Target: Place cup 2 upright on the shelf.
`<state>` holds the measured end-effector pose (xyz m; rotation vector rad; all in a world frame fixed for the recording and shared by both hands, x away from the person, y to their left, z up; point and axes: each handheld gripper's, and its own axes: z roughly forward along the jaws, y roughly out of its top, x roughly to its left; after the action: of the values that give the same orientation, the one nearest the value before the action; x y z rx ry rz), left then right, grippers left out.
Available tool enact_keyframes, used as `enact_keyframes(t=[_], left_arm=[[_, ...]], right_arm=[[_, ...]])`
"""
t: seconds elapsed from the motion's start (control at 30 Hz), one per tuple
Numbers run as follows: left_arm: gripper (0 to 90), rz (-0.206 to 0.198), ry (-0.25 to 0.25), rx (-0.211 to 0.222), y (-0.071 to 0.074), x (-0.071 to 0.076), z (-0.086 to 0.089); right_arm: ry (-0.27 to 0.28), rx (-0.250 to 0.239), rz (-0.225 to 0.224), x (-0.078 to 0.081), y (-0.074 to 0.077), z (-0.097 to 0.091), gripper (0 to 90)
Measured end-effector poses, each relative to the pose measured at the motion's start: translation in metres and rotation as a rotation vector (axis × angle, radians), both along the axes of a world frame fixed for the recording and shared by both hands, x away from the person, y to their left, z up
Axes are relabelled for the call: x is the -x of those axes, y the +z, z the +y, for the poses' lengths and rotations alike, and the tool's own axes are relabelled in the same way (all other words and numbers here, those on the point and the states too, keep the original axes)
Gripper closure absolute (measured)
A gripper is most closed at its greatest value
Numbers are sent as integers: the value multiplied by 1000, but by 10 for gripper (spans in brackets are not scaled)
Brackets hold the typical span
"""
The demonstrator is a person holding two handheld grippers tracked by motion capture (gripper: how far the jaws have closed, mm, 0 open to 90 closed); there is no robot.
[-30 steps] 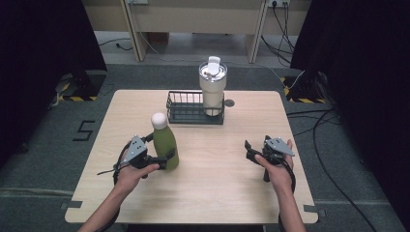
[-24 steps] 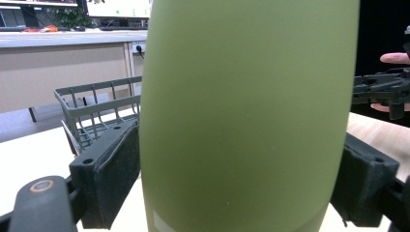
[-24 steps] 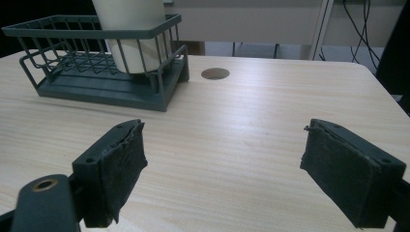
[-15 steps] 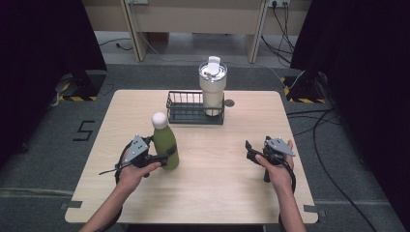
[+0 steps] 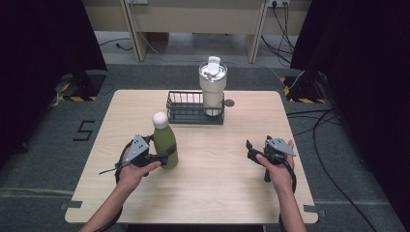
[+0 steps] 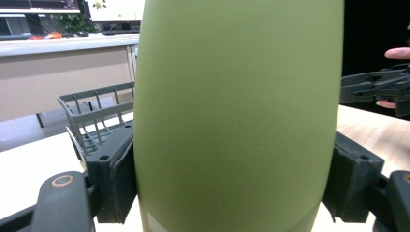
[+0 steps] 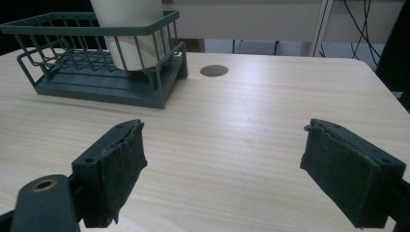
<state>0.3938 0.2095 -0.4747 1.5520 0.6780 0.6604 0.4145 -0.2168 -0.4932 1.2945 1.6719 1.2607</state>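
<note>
Bottle [image 5: 165,145] stands upright near table's [image 5: 217,193] left front, long axis vertical, white cap up. Left gripper [image 5: 162,157] has just closed on its lower body from the side, pads [image 6: 113,181] pressed to both flanks. Basket [image 5: 186,108] with tumbler [image 5: 212,89] lies beyond, toward far edge. Right gripper [image 5: 251,150] well apart, jaws spread, nothing between.

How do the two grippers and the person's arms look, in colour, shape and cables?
Both the left gripper and the right gripper are black, each topped by a grey three-cornered plate. Each has two blocky black jaws faced with dark pads. A black cable trails from each gripper. The forearms are bare; no sleeves are in view.
</note>
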Motion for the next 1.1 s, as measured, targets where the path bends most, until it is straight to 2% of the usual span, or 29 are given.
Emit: enact_keyframes(t=[0.4, 1.1], left_arm=[[207, -13, 5, 19, 11, -5, -1], [208, -42, 27, 23, 35, -19, -1]], right_arm=[[-6, 0, 0, 0, 0, 0, 149], [-6, -4, -5, 1, 2, -1, 149]])
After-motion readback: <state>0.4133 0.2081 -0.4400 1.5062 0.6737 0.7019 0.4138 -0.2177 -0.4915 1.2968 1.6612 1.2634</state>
